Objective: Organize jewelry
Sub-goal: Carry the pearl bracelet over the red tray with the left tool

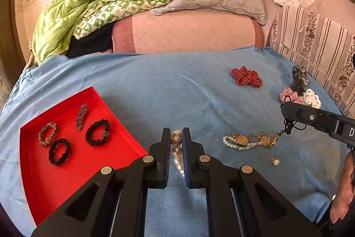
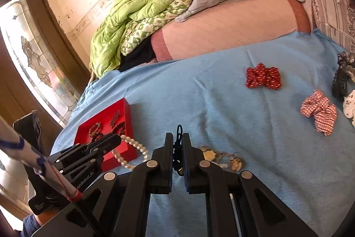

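My left gripper [image 1: 176, 132] is shut on a strand of white pearls [image 1: 176, 148], which hangs between its pads beside the red tray [image 1: 40, 181]. The right wrist view shows that pearl strand [image 2: 133, 147] looping down from the left gripper [image 2: 116, 139] at the tray's [image 2: 127, 112] near corner. My right gripper [image 2: 177, 136] is shut on the dark chain [image 2: 178, 143] of a gold-coin necklace [image 2: 221, 159]. That necklace [image 1: 250, 140], with small pearls in it, lies mostly on the blue cover, lifted at one end by the right gripper [image 1: 285, 111].
Several bracelets and dark scrunchies [image 1: 97, 132] lie in the tray. On the blue bedcover [image 1: 177, 86] are a pearl earring [image 1: 275, 162], a red dotted bow [image 1: 246, 77], a checked scrunchie [image 2: 319, 112] and a black claw clip [image 1: 299, 79]. Pillows and a green quilt [image 1: 88, 3] fill the back.
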